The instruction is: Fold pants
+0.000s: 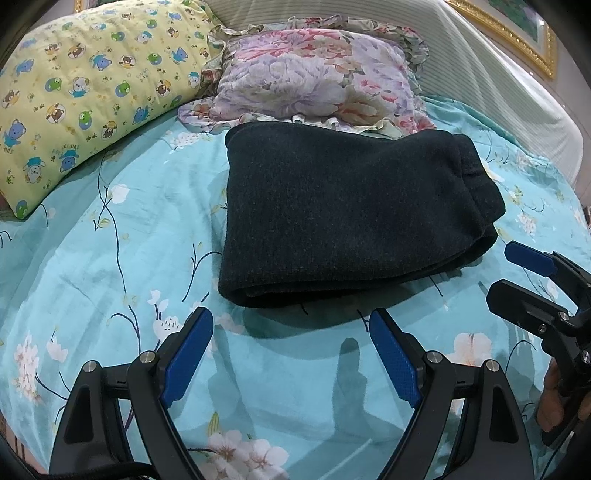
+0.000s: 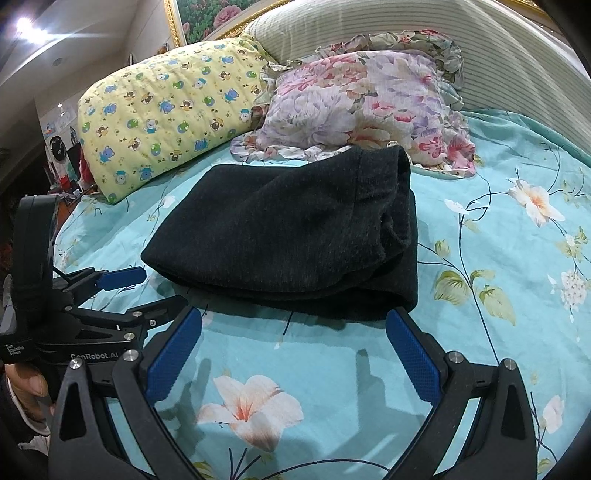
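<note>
Dark charcoal pants [image 1: 343, 218] lie folded into a thick rectangular stack on the turquoise flowered bedsheet [image 1: 110, 258], just below the pillows. They also show in the right wrist view [image 2: 291, 232]. My left gripper [image 1: 291, 321] is open and empty, hovering over the sheet just in front of the stack's near edge. My right gripper [image 2: 293, 319] is open and empty, also just short of the stack's near edge. The right gripper shows at the right edge of the left wrist view [image 1: 517, 273]. The left gripper shows at the left of the right wrist view [image 2: 155, 288].
A yellow bear-print pillow [image 1: 96, 88] lies at the back left. A floral ruffled pillow [image 1: 317, 77] lies right behind the pants. A striped padded headboard [image 2: 424, 33] stands behind them, with a gold picture frame [image 1: 517, 33] above.
</note>
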A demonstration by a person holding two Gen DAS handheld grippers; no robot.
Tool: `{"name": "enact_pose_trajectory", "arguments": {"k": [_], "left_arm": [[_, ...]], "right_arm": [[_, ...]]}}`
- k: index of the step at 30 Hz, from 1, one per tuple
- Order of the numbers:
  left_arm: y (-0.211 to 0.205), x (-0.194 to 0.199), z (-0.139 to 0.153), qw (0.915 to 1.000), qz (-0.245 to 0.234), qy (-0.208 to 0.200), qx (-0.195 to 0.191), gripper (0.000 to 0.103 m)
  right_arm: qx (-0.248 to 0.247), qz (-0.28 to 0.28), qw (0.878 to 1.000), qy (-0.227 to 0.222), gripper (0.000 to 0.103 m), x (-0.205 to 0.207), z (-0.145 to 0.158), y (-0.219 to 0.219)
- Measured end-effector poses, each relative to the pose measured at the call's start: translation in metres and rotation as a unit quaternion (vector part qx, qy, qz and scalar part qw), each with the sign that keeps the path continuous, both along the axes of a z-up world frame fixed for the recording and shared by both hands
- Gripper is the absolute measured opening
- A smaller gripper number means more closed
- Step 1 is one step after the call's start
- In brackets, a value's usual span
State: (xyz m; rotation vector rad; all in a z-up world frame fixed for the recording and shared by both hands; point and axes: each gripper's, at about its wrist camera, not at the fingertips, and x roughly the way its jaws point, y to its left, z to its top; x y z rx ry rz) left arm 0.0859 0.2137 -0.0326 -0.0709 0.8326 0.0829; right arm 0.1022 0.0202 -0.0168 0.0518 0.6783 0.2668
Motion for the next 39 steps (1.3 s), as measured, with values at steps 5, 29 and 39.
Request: {"name": "enact_pose_trajectory", "arguments": {"k": [5, 29, 39], "left_arm": [[0.0, -0.001, 0.001, 1.0, 0.001, -0.001, 0.0, 0.087], [0.004, -0.003, 0.016, 0.9996, 0.01, -0.025, -0.012, 0.087], [0.004, 0.009, 0.035, 0.9991, 0.008, -0.042, -0.008, 0.087]], "right_arm": [[0.001, 0.002, 1.0, -0.001, 0.1, 0.0, 0.001, 0.001], [0.003, 0.001, 1.0, -0.008, 0.1, 0.001, 0.009, 0.002], [0.008, -0.015, 1.0, -0.018, 0.1, 0.004, 0.02, -0.008]]}}
